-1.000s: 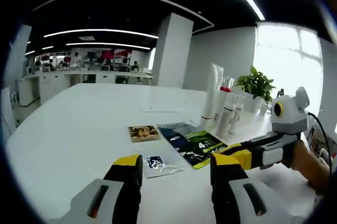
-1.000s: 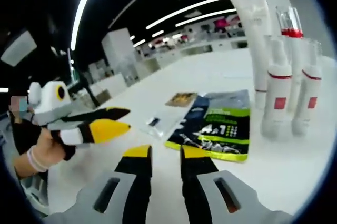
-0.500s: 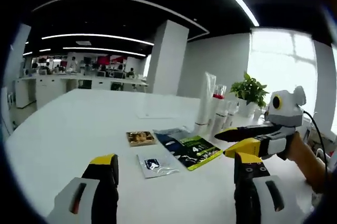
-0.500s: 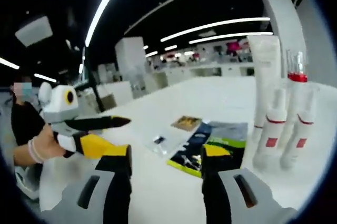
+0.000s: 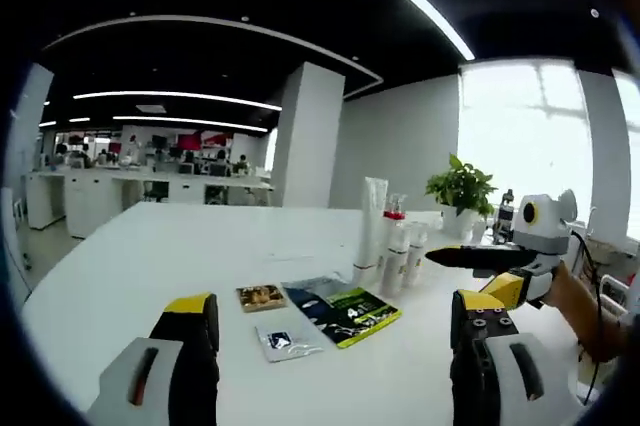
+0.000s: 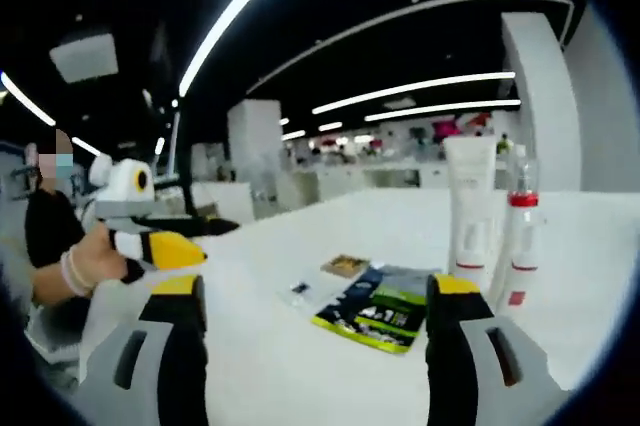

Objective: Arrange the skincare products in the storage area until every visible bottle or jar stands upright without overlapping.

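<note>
A tall white tube stands upright on the white table, with two white bottles with red bands close beside it. In the right gripper view the tube and a red-collared bottle stand side by side. My left gripper is wide open and holds nothing, well short of the products. My right gripper is also wide open and holds nothing. The right gripper comes in from the right of the left gripper view, near the bottles. The left gripper shows at the left, held by a hand.
Flat sachets lie in front of the bottles: a dark and green one, a small clear one and a brown one. A potted plant stands behind the bottles. The same green sachet lies ahead of my right jaws.
Both grippers have opened from a narrow gap to wide open. Both cameras have pulled back and levelled, so the products look smaller; the products themselves have not moved.
</note>
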The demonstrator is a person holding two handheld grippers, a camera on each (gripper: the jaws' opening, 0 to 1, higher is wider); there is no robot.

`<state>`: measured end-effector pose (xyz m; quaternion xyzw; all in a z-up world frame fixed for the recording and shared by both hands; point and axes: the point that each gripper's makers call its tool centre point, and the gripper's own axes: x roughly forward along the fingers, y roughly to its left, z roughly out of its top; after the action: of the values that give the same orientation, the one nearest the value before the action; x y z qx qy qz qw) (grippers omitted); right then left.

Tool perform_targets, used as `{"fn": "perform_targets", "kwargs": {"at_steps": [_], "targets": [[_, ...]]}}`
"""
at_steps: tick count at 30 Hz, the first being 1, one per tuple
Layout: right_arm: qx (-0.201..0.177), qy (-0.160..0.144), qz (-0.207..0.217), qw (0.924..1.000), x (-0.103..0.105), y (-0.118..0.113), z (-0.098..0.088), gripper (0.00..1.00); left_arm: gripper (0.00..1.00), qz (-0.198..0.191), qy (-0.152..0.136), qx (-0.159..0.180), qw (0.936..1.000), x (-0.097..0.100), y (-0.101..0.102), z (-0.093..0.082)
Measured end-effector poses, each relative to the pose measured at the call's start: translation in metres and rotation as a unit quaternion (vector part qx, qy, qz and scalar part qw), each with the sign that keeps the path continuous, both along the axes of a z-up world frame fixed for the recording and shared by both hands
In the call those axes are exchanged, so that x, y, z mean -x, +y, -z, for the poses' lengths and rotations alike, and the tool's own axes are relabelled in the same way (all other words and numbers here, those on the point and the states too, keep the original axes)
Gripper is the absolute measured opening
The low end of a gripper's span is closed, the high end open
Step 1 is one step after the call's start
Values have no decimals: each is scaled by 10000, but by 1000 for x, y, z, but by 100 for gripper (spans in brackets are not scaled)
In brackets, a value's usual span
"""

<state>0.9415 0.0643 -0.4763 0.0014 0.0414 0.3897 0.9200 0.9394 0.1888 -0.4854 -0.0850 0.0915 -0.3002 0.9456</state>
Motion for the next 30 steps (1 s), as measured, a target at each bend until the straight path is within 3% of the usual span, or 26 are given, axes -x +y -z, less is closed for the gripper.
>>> {"fn": "perform_targets", "kwargs": {"at_steps": [2, 7, 11, 16, 21, 24, 28, 30], "targets": [[-32, -133, 32, 9999, 5, -7, -9, 100, 100, 33, -21, 26, 10000, 4, -2, -6], [-210, -425, 145, 9988, 20, -35, -37, 100, 100, 244, -170, -75, 9995, 17, -6, -28], [-251, -411, 264, 9985, 27, -54, -48, 100, 100, 339, -196, -204, 9990, 31, -7, -40], [-69, -597, 518, 9968, 41, -80, -62, 100, 100, 474, -197, -418, 9978, 48, -1, -56], [169, -716, 646, 9952, 62, -95, -72, 100, 100, 417, -411, -679, 9960, 63, 12, -73], [181, -1008, 766, 9918, 77, -101, -88, 100, 100, 489, -357, -689, 9958, 71, 16, -78], [379, -980, 652, 9923, 97, -103, -95, 100, 100, 399, -399, -710, 9959, 80, 28, -87], [483, -897, 594, 9930, 107, -106, -94, 100, 100, 463, -447, -915, 9937, 86, 35, -90]]}}
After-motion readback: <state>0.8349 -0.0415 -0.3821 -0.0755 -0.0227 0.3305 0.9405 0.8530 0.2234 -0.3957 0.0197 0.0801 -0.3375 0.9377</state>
